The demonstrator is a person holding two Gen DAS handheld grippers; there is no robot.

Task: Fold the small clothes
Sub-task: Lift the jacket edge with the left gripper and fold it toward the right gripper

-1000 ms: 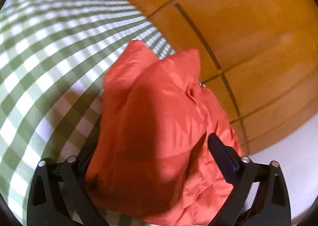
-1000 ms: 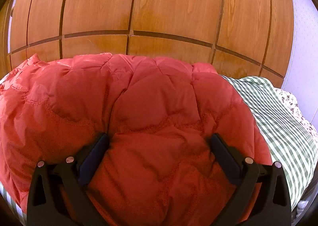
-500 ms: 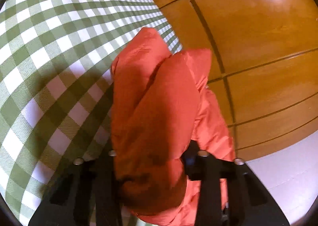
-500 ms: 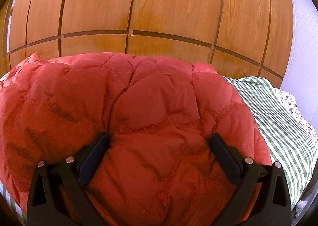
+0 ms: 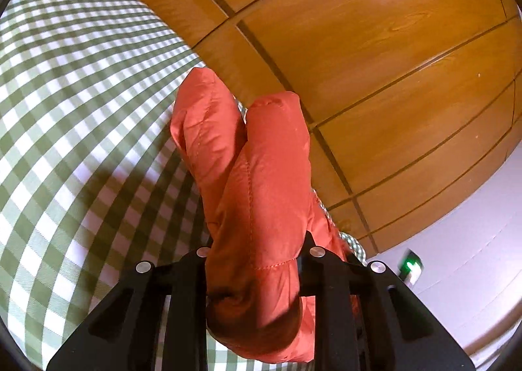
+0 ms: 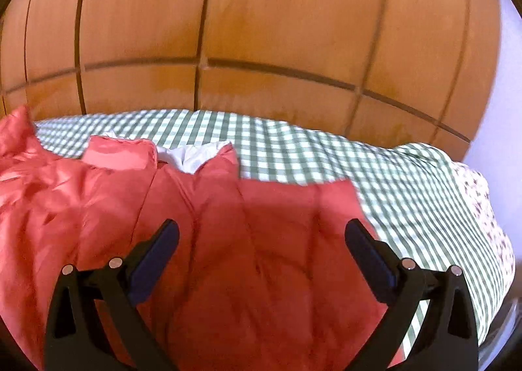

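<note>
An orange-red quilted jacket lies on a green-and-white checked bed cover. In the left wrist view a thick folded bunch of it stands up between the jaws of my left gripper. Those jaws are closing and their pads press on the fabric from both sides. In the right wrist view the jacket spreads flat, with a white lining showing at its far edge. My right gripper hovers open above it, fingers wide apart and nothing pinched between them.
A wooden panelled wall rises right behind the bed. The checked cover shows beyond and to the right of the jacket, with a floral sheet edge at the far right. A white wall with a green-lit switch is at right.
My left jaws went from wide open to pinched on a bunched fold and lifted it. My right gripper rose and drew back from the jacket, bringing the bed cover beyond into view.
</note>
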